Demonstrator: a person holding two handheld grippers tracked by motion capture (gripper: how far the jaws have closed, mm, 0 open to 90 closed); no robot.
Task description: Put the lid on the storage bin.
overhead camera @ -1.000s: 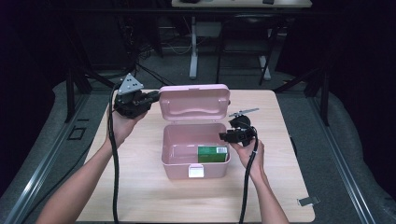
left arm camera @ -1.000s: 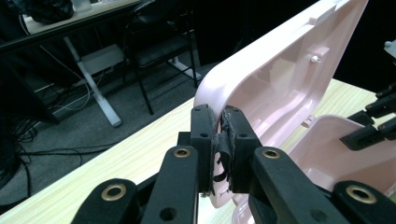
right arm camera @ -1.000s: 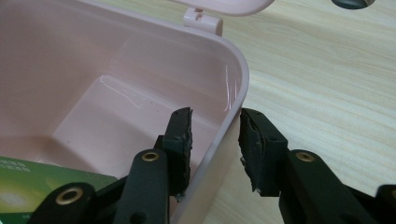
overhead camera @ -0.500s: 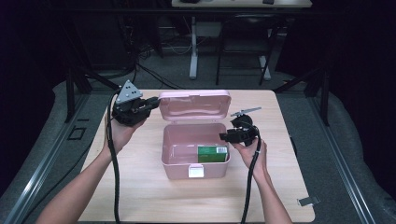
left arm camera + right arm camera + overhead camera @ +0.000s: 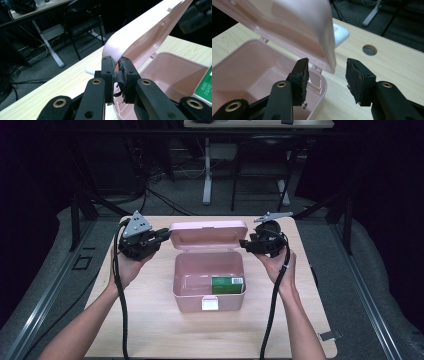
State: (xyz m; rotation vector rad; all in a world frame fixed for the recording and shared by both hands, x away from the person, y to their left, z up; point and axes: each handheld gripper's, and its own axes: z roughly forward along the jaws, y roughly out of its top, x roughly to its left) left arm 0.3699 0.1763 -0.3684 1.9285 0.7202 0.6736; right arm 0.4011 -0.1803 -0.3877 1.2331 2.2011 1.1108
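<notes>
An open pink plastic box stands mid-table with its lid raised behind it. A green packet lies in the box's right side. My left gripper is at the lid's left edge. In the left gripper view, the left gripper is shut on that edge of the lid. My right gripper hangs at the lid's right edge. Its jaws have just been opening. In the right gripper view, the right gripper straddles the lid's corner, and the pads stand clear of it.
The wooden table has bare room in front of and beside the box. A round hole is cut in the tabletop right of the lid. A white latch sits on the box's front. Desks and cables stand beyond the far edge.
My right gripper has risen from the box's right rim to the lid's right edge, and its jaws stand wider. The left hand has barely moved.
</notes>
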